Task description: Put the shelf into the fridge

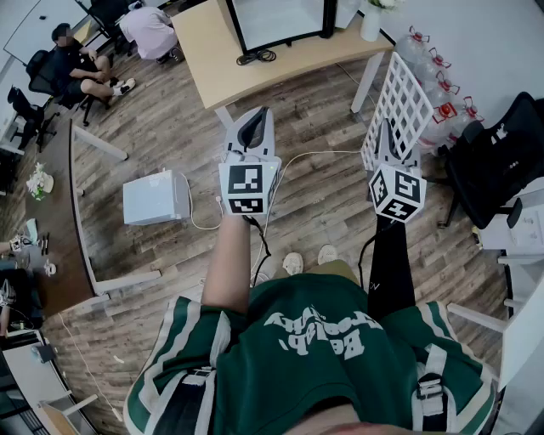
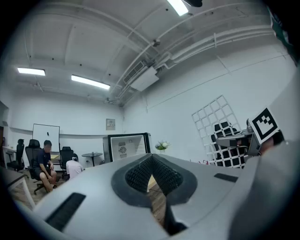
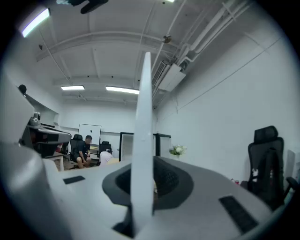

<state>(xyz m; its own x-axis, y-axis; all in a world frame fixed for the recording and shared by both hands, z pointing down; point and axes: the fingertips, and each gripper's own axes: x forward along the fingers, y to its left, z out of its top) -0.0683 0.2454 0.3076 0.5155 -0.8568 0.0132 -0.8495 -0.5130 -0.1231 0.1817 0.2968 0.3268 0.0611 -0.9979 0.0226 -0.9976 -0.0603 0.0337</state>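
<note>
Right gripper is clenched on the shelf. Its own view shows the jaws pinching the lower edge of the white wire panel, which appears there only as a thin strip rising from between the pads toward the ceiling. That view hides the grid. The head view and the left gripper view show it as a lattice of square cells standing on edge above the marker cube, held in the air over the wood floor to my right. Left gripper is closed on nothing: its ribbed pads meet at the tips, and only floor shows in the slit below them. It sits level beside the other gripper, apart from the shelf. The shelf's long axis runs roughly upward, its flat faces look to the sides, and its thin edge points ahead toward the fridge. Only the head view shows the fridge at the far side of the tan table, well apart from the shelf. The gripper views show it as a black-framed box, its front open or glazed, I cannot tell which. Flowers stand just beside it, and seated people are off to the left.
</note>
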